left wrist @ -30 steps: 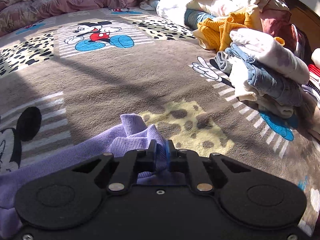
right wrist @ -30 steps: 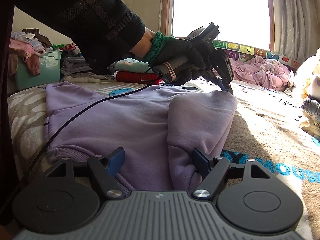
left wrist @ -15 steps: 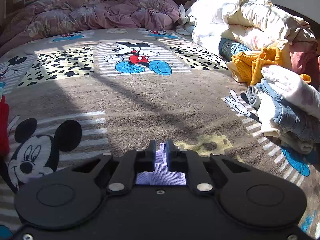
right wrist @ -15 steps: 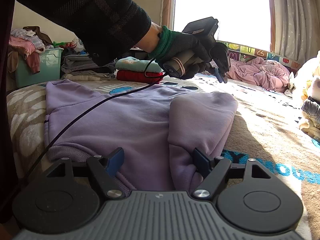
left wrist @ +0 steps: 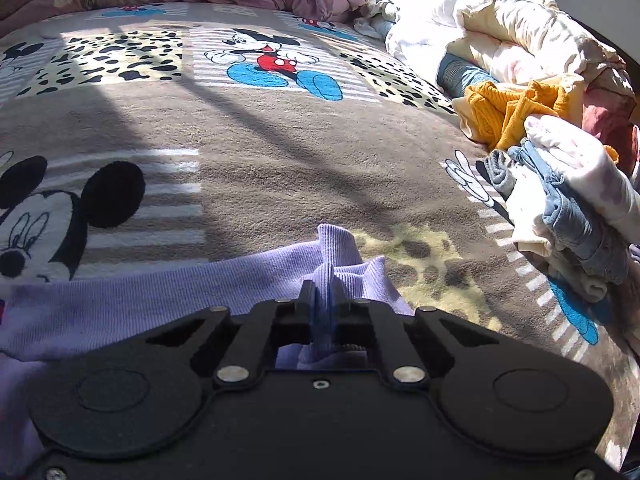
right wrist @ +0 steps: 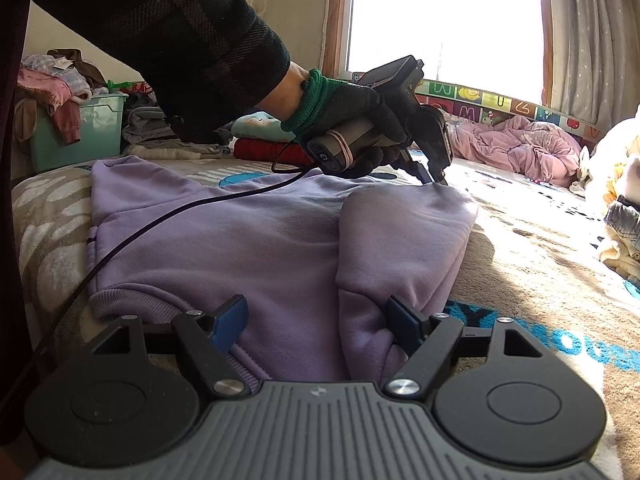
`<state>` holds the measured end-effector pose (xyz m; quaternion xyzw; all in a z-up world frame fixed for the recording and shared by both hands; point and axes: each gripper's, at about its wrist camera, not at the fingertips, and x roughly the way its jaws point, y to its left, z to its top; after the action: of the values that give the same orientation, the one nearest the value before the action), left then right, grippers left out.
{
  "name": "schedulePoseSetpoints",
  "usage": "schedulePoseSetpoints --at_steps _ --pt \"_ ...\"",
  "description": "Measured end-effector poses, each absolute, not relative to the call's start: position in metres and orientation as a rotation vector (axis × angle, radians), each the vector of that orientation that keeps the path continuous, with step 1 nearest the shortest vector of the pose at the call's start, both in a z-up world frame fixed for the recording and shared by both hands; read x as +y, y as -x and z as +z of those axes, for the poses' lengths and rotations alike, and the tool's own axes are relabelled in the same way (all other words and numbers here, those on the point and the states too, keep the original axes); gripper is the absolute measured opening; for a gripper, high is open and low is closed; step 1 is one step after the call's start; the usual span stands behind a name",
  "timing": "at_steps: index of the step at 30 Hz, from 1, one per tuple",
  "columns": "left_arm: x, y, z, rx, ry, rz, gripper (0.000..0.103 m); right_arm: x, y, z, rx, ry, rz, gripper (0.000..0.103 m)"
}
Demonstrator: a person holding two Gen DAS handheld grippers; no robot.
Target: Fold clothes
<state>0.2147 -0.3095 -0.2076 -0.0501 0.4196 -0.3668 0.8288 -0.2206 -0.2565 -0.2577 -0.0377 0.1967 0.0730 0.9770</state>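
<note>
Your left gripper (left wrist: 326, 300) is pinched down on a ribbed edge of the lilac sweatshirt (right wrist: 256, 248) — the fingers stand almost together with a ridge of the purple knit (left wrist: 332, 252) bunched up between them. In the right wrist view you can see that same gripper (right wrist: 434, 178) at about 1 o'clock, held in your gloved hand (right wrist: 352, 120), its tip touching the far corner of the garment where the folded-over sleeve (right wrist: 400, 240) ends.

Your right gripper (right wrist: 316, 322) stands wide, its blue pads (right wrist: 228, 322) spread to either side of the near hem; the right pad sits just beside the sleeve's near end, and nothing is caught between them.

The sweatshirt lies flat on the cartoon-mouse blanket (left wrist: 248, 168), filling the middle of the right wrist view from 9 o'clock across to 2 o'clock, with one sleeve folded inward over the body. A black cable (right wrist: 160, 220) runs from your left gripper across the fabric toward 8 o'clock.

A heap of unfolded clothes (left wrist: 560, 184) sits at 3 o'clock in the left wrist view, well apart from the sweatshirt. Folded pieces — a red one (right wrist: 264, 150) among them — rest at 11 o'clock in the right view, near a green bin (right wrist: 80, 132).
</note>
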Motion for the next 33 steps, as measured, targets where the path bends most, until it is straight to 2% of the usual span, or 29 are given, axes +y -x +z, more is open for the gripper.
schedulePoseSetpoints --at_steps 2,8,9,16,20,25,26,27,33 --pt "-0.299 -0.223 -0.209 0.914 0.220 -0.747 0.005 -0.257 0.220 -0.257 0.397 0.074 0.147 0.077" --pt "-0.300 -0.223 -0.205 0.927 0.220 -0.723 0.006 -0.257 0.221 -0.257 0.399 0.074 0.147 0.077" --pt "-0.301 -0.222 -0.201 0.916 0.197 -0.729 0.009 -0.257 0.221 -0.257 0.399 0.075 0.146 0.077" --pt "-0.307 -0.203 -0.172 0.810 -0.007 -0.818 0.010 -0.257 0.221 -0.257 0.400 0.075 0.146 0.077" --pt "-0.330 -0.171 -0.172 0.767 -0.224 -0.992 0.010 -0.257 0.221 -0.257 0.401 0.073 0.143 0.077" --pt "-0.353 -0.152 -0.189 0.744 -0.365 -1.023 0.010 -0.257 0.222 -0.257 0.401 0.073 0.141 0.077" --pt "-0.359 -0.153 -0.197 0.756 -0.417 -0.976 0.011 -0.257 0.221 -0.257 0.401 0.074 0.141 0.077" --pt "-0.362 -0.154 -0.204 0.760 -0.447 -0.946 0.019 -0.257 0.221 -0.257 0.401 0.075 0.142 0.077" --pt "-0.360 -0.159 -0.215 0.772 -0.436 -0.910 0.024 -0.257 0.220 -0.257 0.404 0.071 0.147 0.077"
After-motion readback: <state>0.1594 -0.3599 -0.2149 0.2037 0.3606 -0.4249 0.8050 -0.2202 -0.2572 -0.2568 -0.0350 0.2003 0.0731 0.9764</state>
